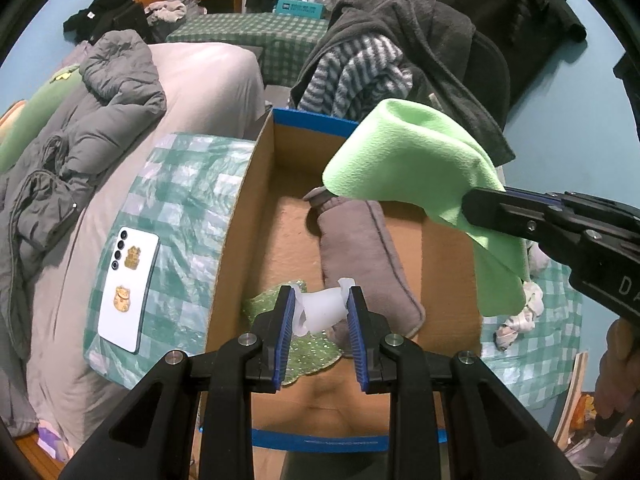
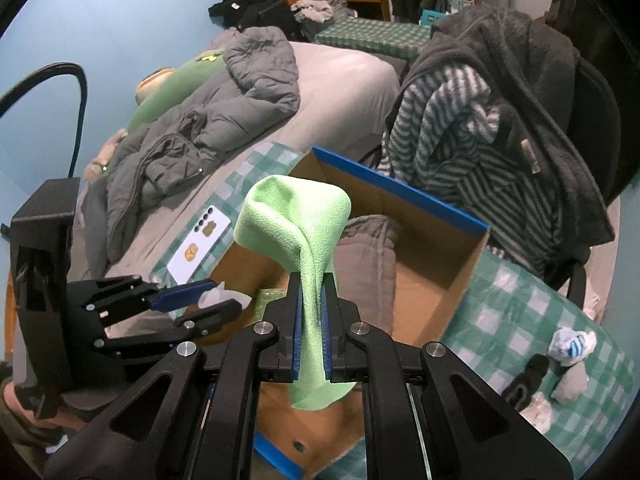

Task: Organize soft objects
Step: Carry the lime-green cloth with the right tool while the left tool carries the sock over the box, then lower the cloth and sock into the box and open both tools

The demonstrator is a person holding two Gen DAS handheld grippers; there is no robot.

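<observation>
An open cardboard box (image 1: 248,216) with blue edges sits on a green checked cloth on the bed; it also shows in the right wrist view (image 2: 440,280). Inside lie a grey pouch (image 1: 360,264) and a green sparkly piece (image 1: 312,354). My left gripper (image 1: 320,308) is shut on a white translucent soft object (image 1: 322,306) above the box. My right gripper (image 2: 312,312) is shut on a light green cloth (image 2: 296,216), held over the box's right side; the cloth also shows in the left wrist view (image 1: 420,160).
A white phone (image 1: 128,288) lies on the checked cloth left of the box. Rolled socks (image 2: 572,344) and small soft items (image 2: 568,384) lie right of the box. Grey jackets (image 1: 80,140) cover the bed. A chair with striped and dark clothes (image 1: 380,64) stands behind the box.
</observation>
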